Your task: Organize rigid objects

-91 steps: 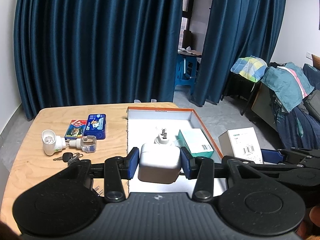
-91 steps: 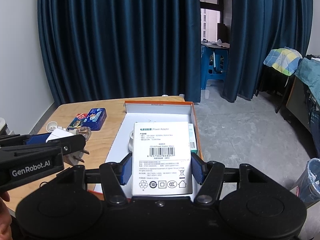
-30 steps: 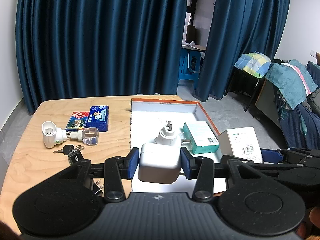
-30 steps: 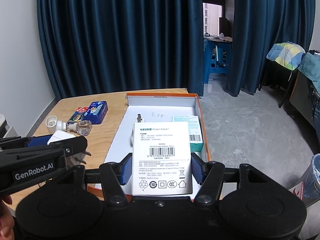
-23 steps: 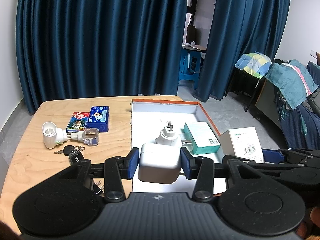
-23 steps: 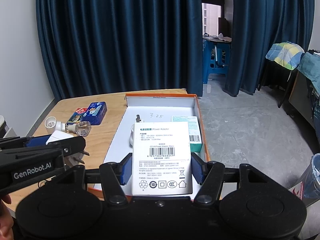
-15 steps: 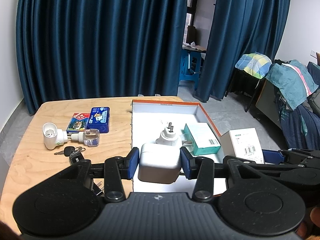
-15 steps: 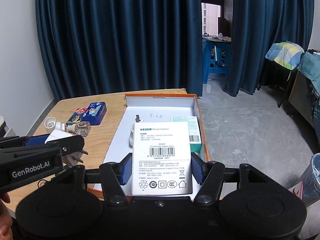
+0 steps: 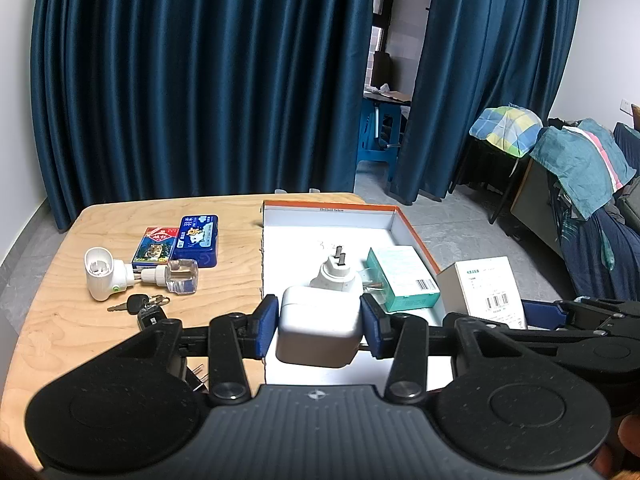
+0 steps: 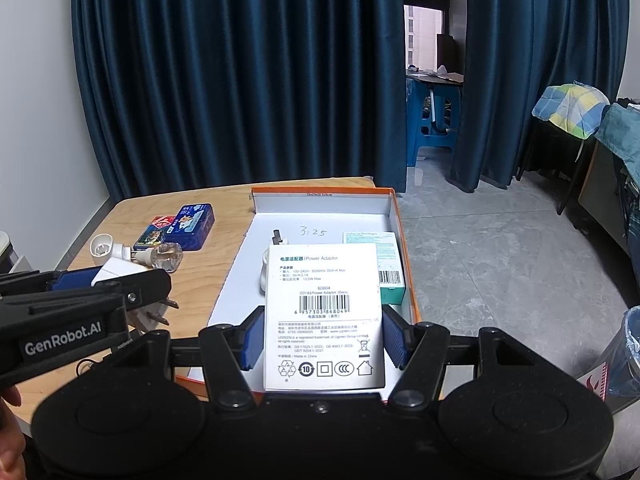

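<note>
Wooden table point(image 9: 240, 240), blue curtains behind. My left gripper point(image 9: 319, 325) pinches a white charger point(image 9: 318, 330), my right gripper point(image 10: 323, 338) an adapter box point(image 10: 323, 312), both over the tray point(image 9: 332, 210). Plug point(image 9: 334, 276) and teal box point(image 9: 402, 278) are in; keys point(image 9: 138, 306), tins, probably a diffuser remain.

Left gripper point(image 9: 320, 326): black body, blue ribbed pads, plain white charger point(image 9: 319, 331) between them; right gripper point(image 10: 324, 338) same black/blue, holding a white adapter box point(image 10: 324, 316) with black print and barcode. Ahead of the tongs: tray point(image 9: 414, 236) white inside with orange rim, teal box point(image 9: 402, 278) in it. Left of them: pale wood table point(image 9: 224, 280), dark blue tin point(image 9: 198, 240), red-blue card pack point(image 9: 156, 242); deep blue curtains point(image 9: 200, 80) behind.
</note>
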`<state>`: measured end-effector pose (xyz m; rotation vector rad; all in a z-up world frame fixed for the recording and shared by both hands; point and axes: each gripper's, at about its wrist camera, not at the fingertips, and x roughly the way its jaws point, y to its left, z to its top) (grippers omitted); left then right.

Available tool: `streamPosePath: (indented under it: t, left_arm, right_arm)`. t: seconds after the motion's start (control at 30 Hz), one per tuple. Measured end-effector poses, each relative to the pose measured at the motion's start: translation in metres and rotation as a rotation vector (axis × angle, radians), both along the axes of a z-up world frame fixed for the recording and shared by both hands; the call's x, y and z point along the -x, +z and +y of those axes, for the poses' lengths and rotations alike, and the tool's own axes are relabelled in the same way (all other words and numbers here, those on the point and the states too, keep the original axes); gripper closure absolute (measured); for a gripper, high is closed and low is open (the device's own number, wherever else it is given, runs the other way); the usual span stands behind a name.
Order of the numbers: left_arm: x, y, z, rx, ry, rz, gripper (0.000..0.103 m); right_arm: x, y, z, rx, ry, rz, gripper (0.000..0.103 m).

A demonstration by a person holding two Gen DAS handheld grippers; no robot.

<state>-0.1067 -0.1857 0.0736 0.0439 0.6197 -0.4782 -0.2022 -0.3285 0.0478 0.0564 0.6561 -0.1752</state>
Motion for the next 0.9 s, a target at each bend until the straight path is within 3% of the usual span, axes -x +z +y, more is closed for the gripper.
streamPosePath:
  t: [0.9]
  left_arm:
    - [0.0016, -0.0017, 0.0001, 0.003, 0.004, 0.003, 0.058]
  right_arm:
    - [-0.0012, -0.0045, 0.0001, -0.003, -0.003, 0.003, 0.032]
